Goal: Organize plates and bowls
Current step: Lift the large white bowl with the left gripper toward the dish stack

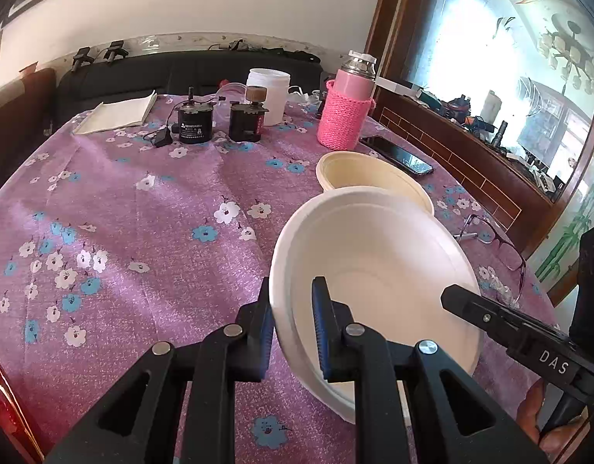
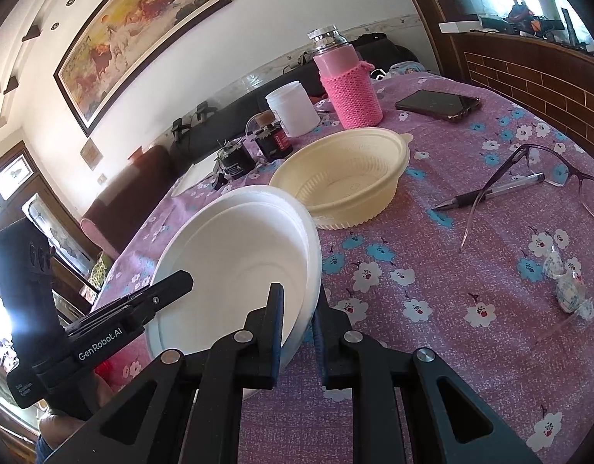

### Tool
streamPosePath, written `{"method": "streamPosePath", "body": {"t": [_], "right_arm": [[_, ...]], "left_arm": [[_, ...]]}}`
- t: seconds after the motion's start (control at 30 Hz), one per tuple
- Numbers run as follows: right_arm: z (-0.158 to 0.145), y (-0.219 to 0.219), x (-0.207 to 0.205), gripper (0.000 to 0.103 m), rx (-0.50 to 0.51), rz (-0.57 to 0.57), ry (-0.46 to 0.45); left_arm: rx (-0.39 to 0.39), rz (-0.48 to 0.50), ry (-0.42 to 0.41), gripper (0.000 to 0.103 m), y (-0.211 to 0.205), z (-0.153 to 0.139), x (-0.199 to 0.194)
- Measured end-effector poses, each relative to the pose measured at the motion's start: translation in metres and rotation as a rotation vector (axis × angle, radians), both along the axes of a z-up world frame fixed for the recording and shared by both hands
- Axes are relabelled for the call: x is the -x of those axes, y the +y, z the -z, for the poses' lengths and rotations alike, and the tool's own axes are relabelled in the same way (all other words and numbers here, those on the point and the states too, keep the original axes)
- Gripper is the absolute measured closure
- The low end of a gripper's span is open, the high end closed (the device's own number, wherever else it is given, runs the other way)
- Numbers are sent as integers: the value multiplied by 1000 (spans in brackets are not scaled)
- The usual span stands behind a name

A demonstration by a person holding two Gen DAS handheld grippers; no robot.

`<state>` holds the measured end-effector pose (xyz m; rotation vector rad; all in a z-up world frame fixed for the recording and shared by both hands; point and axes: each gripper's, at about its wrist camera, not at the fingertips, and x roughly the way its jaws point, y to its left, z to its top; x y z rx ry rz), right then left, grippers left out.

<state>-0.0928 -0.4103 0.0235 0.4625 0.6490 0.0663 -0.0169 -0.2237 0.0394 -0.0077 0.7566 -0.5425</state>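
Gripping the white bowl [image 1: 378, 270] from both sides, I hold it tilted above the worktop [image 1: 142, 208], which wears a purple cloth with flowers. My left claw [image 1: 293, 324] is clamped on the bowl's left rim, one blue pad inside the wall and the other outside, the claw angled downward toward the cloth. My right claw [image 2: 297, 321] pinches the opposite rim the same way, its fingers also sloping down. In each wrist view the other claw reaches in from the side, so the two face one another across the bowl.

The white bowl looks to be two nested together, since a second rim shows in the right wrist view. Just behind it sits a cream plastic bowl [image 2: 347, 185], upright on the cloth. Farther toward the far edge stand a pink flask in a knitted sleeve [image 2: 349, 85] and a white jar [image 2: 293, 110], with a phone [image 2: 438, 104] near the right edge. A pair of glasses [image 2: 536, 178] and a pen [image 2: 490, 191] lie to the right.
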Motion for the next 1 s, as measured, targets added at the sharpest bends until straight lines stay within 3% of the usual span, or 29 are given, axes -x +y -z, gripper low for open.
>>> {"method": "streamPosePath", "body": {"t": [0.17,0.37,1.0], "right_arm": [[-2,2,2,88,-13,-14,-7],[-15,11,15,88,-14,-20,-36],[-47,49,40,88,19,-83,-70]], "left_arm": [[-1,-11,-15,86,3,-11,8],[-12,-16,-52,79,11,-24,28],[35,-59,-68,79,56,-48,67]]}}
